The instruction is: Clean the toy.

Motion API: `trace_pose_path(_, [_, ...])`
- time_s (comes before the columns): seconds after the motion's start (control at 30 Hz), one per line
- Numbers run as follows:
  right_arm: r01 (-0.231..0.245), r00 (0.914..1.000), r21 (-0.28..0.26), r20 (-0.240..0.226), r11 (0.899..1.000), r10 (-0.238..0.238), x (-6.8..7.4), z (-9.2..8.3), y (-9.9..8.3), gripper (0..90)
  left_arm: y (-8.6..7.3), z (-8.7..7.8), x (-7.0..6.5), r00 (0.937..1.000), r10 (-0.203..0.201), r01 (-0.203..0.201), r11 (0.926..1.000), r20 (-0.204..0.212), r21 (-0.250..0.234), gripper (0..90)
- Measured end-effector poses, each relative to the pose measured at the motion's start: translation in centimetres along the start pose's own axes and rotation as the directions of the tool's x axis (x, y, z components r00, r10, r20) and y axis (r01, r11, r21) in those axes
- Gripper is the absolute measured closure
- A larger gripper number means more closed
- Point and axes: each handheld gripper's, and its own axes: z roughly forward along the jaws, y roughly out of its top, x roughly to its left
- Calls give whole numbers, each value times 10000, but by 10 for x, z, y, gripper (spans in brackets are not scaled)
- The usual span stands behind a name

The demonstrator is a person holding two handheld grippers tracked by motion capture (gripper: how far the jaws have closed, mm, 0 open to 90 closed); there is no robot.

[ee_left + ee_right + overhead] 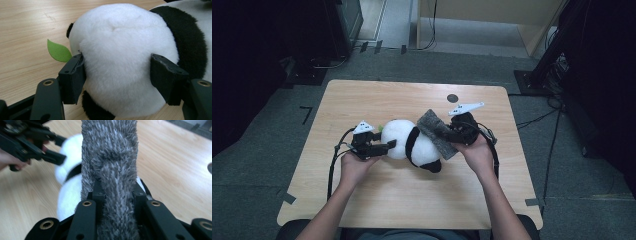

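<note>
Plush panda (414,145) lying on its side near the middle of the wooden table (377,200), white head toward the left, black limbs at the near edge. Clamped at the head by the left gripper (388,146), pads sunk into the white fur on both sides, as seen in the left gripper view (117,75). Small green leaf (58,51) poking out beside the head, just above the table. Draped across the panda's back, a grey fuzzy cloth (436,132), pinched tightly in the narrow jaws of the right gripper (457,135); in the right gripper view the grey pile (112,170) bunched between the two black jaws, panda white below it.

Table top pale wood grain, bare around the toy apart from a dark round mark (452,98) near the far edge. Dark tape strips (288,198) at the near corners. Grey carpeted floor (272,125) all round, cables (537,119) trailing at the right, dark stands at both sides, a light wooden unit (492,20) beyond. Nothing between grippers and toy.
</note>
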Motion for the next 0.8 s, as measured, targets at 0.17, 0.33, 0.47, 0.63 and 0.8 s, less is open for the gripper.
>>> trace_pose_path(0.17, [364,9991,-63,-207,9993,-365,15,12,20,732,0,0,-1,10000,56,-56,10000,-5,-46,313])
trace_pose_path(0.33, [731,9958,-94,-549,9973,-735,33,38,45,732,0,0,-1,10000,78,-78,9999,-2,-68,313])
trace_pose_path(0.47, [913,9930,75,-757,9958,-905,43,64,59,732,0,-1,-1,9999,166,-166,9998,-36,-72,313])
trace_pose_path(0.63, [924,9906,341,-1041,9951,-884,50,93,68,732,0,-1,-2,9998,205,-206,9997,-73,-102,314])
trace_pose_path(0.8, [1015,9904,869,-1033,9910,-924,55,116,67,730,0,-1,-3,9997,217,-218,9997,-101,-122,314])
